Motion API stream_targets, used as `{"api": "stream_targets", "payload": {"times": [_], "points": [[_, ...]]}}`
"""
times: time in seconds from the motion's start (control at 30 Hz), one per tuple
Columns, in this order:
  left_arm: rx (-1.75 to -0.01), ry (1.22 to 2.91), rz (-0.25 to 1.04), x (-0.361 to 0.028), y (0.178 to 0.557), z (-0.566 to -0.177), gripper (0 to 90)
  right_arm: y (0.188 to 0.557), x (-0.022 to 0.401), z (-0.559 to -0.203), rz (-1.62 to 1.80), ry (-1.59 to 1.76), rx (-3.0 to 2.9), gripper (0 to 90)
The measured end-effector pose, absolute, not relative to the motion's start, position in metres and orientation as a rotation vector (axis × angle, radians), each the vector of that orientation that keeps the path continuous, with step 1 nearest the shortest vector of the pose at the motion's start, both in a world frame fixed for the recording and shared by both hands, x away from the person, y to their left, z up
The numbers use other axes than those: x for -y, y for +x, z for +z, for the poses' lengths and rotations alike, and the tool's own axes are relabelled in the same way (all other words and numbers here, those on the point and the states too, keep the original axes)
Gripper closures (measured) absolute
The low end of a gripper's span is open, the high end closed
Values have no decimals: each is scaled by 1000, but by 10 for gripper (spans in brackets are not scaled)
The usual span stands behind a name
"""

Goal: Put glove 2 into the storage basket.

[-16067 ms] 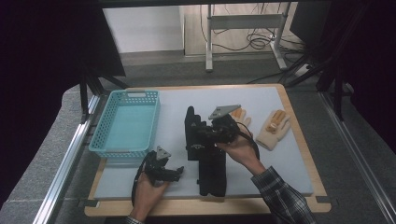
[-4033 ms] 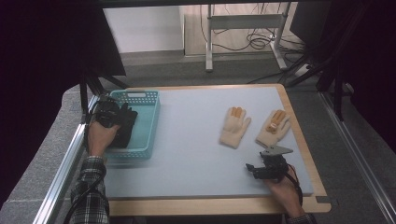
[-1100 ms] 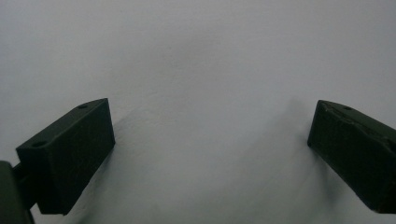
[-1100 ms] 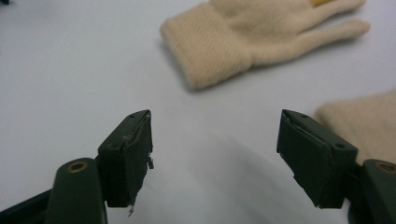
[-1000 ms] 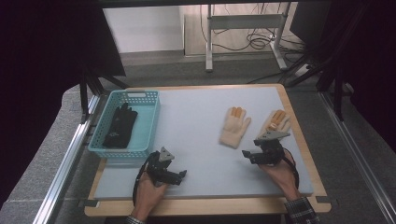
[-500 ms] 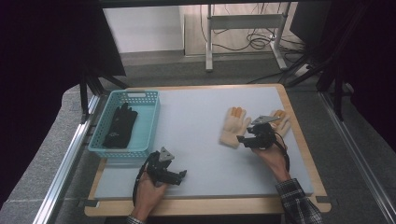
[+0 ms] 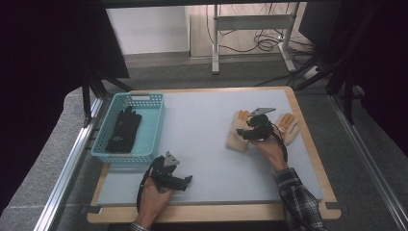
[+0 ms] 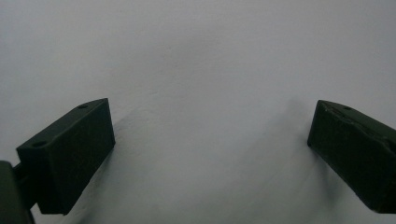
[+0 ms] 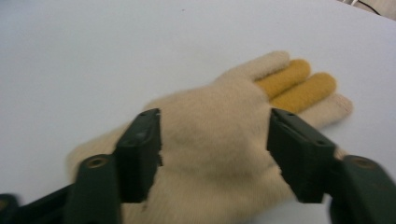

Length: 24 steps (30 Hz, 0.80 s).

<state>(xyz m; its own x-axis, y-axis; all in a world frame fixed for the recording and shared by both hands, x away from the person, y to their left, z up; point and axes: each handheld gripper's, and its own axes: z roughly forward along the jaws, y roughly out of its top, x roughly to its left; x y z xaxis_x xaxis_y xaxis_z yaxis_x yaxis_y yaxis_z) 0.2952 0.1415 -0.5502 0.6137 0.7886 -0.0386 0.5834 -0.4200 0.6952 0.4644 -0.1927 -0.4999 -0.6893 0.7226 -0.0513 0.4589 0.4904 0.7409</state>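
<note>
Two cream gloves with yellow fingers lie on the grey mat. My right gripper (image 7: pixel 244 134) hovers low over the left cream glove (image 7: pixel 235 139), which fills the space under it in the right gripper view. There my right gripper (image 9: pixel 215 131) straddles the glove's palm (image 9: pixel 219 163); its jaws have just been opening and stand apart, with the palm between them and no squeeze seen. The other cream glove (image 7: pixel 289 128) lies just right of that hand. My left gripper (image 7: pixel 185 180) rests near the front of the mat, and in its own view my left gripper (image 8: pixel 210 149) is open over bare mat.
A teal basket (image 7: pixel 144 144) at the left of the board holds a black glove (image 7: pixel 124 130). The grey mat (image 7: pixel 202 125) lies on a wooden board with a raised rim (image 7: pixel 312 159). Metal rails run along both sides of the table.
My right hand has moved left, from beside the right-hand cream glove to over the left one. The left hand has stayed where it was.
</note>
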Motion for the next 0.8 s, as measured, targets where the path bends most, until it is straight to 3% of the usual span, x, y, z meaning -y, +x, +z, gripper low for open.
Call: {"api": "stream_targets", "payload": {"times": [0.1, 0.27, 0.5, 0.8], "points": [[-1074, 2153, 386, -142, 295, -550, 9, 473, 187, -508, 1028, 1002, -2378, 235], [-1073, 2153, 386, -142, 295, -550, 9, 482, 178, -522, 1004, 993, -2416, 224], [-1073, 2154, 386, -142, 295, -550, 9, 479, 172, -522, 962, 984, -2448, 482], [-1073, 2153, 387, -142, 295, -550, 10, 466, 174, -507, 1010, 959, -2454, 533]]}}
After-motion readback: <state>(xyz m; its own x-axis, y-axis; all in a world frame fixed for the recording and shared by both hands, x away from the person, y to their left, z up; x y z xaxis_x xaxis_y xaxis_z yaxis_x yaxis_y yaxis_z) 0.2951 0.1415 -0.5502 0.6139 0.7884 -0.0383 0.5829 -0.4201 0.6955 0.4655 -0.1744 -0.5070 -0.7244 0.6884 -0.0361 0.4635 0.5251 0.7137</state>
